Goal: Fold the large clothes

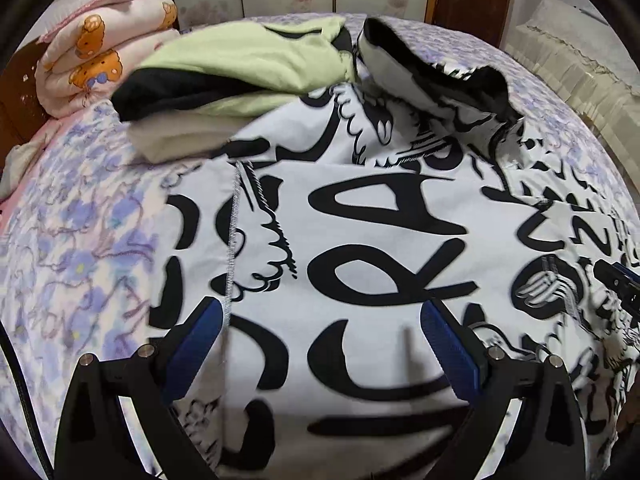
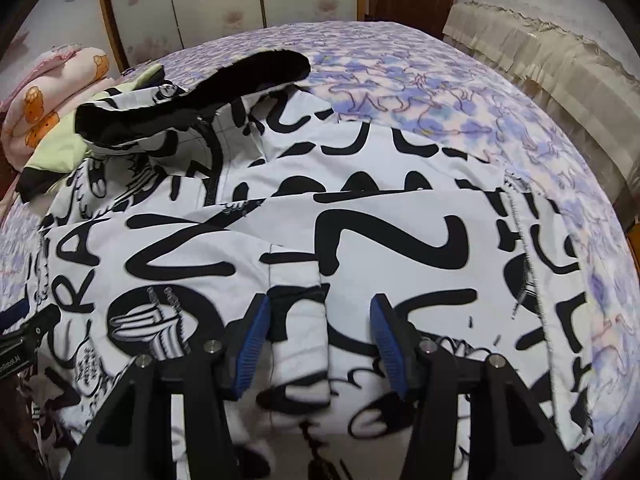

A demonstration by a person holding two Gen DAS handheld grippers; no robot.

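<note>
A large white jacket with black lettering [image 1: 360,240] lies spread on the bed, its black-lined hood [image 1: 440,68] at the far end. It also fills the right wrist view [image 2: 320,220], hood [image 2: 192,96] at the upper left. My left gripper [image 1: 320,320] is open just above the jacket's lower part, with a zipper edge [image 1: 232,240] by its left finger. My right gripper [image 2: 318,320] is open, its fingers either side of a folded strip of the jacket [image 2: 300,340]. The right gripper's tip shows in the left wrist view [image 1: 618,284].
A light green and black garment [image 1: 240,68] lies past the jacket at the far left. A rolled pink bear-print quilt [image 1: 100,52] sits at the bed's far left corner. The purple floral bedspread [image 2: 440,88] surrounds the jacket. A beige covered piece of furniture [image 2: 560,64] stands right of the bed.
</note>
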